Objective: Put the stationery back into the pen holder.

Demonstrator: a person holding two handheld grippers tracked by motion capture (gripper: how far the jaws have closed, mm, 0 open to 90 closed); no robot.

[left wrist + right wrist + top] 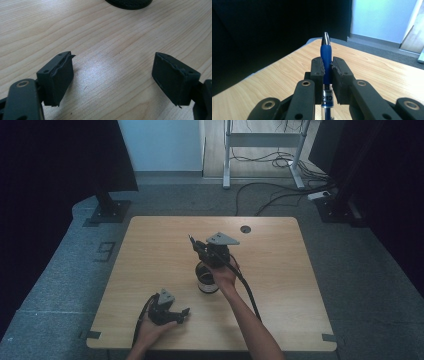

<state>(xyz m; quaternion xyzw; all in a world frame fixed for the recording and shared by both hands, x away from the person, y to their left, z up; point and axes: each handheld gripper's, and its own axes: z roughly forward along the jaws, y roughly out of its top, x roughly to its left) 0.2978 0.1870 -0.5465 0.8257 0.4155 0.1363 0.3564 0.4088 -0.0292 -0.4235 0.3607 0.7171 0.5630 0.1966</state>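
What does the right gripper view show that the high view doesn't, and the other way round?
The right gripper view adds close detail: a pen with blue grip, silver tip and clear printed barrel, clamped between the right tongs. The high view adds a dark round container on the table under the right hand, and the left tongs resting near the front edge. Both show the wooden table and the right tongs.

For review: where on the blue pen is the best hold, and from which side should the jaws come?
The rubbery blue grip sleeve of the pen, as the right gripper shows it: jaws closing from both flanks, across the barrel. The sleeve is soft and probably resists slipping more than the clear smooth barrel behind. The tapered metal tip offers no flat faces, so gripping there seems poor.
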